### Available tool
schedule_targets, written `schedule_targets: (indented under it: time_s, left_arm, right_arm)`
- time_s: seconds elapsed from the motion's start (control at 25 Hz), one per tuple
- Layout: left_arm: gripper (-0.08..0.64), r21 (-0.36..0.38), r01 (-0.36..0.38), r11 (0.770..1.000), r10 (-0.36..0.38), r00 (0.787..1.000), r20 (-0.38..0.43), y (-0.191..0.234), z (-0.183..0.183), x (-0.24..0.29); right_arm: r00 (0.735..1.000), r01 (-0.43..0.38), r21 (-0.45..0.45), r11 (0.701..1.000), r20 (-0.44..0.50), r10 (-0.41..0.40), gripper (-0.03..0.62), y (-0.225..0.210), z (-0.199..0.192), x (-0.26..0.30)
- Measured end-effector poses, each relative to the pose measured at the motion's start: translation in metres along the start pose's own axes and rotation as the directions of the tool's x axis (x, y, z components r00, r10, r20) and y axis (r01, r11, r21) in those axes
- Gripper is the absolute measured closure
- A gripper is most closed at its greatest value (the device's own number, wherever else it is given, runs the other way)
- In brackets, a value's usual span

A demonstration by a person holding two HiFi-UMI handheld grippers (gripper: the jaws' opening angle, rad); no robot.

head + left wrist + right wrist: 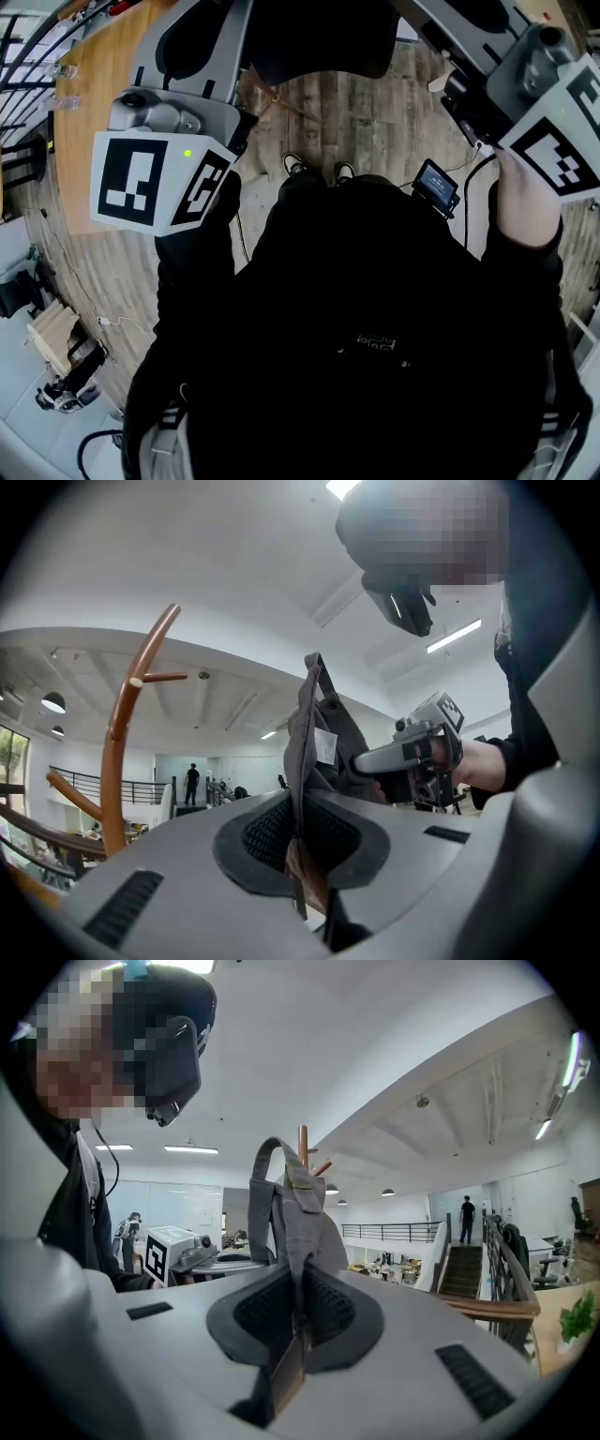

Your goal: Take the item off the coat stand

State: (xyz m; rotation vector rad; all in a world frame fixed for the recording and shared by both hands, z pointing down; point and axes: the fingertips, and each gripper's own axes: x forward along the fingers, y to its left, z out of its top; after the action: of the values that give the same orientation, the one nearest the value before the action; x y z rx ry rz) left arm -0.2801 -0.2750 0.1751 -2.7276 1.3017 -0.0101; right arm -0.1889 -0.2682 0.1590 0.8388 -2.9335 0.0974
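Observation:
A grey fabric bag (323,733) with straps and a white label hangs between my two grippers. The left gripper (298,844) is shut on one of its straps. My right gripper (298,1324) is shut on another grey strap of the same bag (292,1208). A curved brown wooden coat stand (117,752) rises to the left of the bag, apart from it; in the right gripper view its top (303,1143) peeks out behind the bag's loop. Each gripper shows in the other's view: the right one (412,752), the left one (178,1246). In the head view both marker cubes (141,183) (558,150) are raised in front of the person.
The person's black-clad body fills the head view above a wood-plank floor (375,112). A round wooden table (94,94) lies to the left. A small screen device (436,186) hangs by a cable. Stair railings (511,1269) and a distant standing person (467,1215) are behind.

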Motion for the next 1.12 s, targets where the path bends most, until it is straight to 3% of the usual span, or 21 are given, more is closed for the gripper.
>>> schedule_targets:
  time_s: [0.32,0.68,0.88,1.12]
  left_arm:
    - [0.541,-0.021,0.064,0.998,-0.064,0.998,-0.005,-0.062,-0.014,0.025]
    - [0.541,-0.106,0.127,0.986,-0.134,0.989,-0.066,-0.095,-0.051,0.054]
    - [0.541,-0.144,0.136,0.98,-0.149,0.985,-0.082,-0.103,-0.053,0.075]
    - [0.541,-0.128,0.15,0.98,-0.161,0.983,-0.082,-0.112,-0.057,0.092]
  right_arm:
    - [0.998,0.058,0.039,0.998,-0.002,-0.058,0.558,-0.001,-0.02,-0.058]
    - [0.989,0.148,0.066,0.987,-0.032,-0.147,0.56,-0.023,-0.062,-0.088]
    - [0.98,0.197,0.009,0.98,-0.045,-0.196,0.56,-0.031,-0.077,-0.098]
    - [0.971,0.235,0.018,0.972,-0.059,-0.233,0.561,-0.043,-0.095,-0.102]
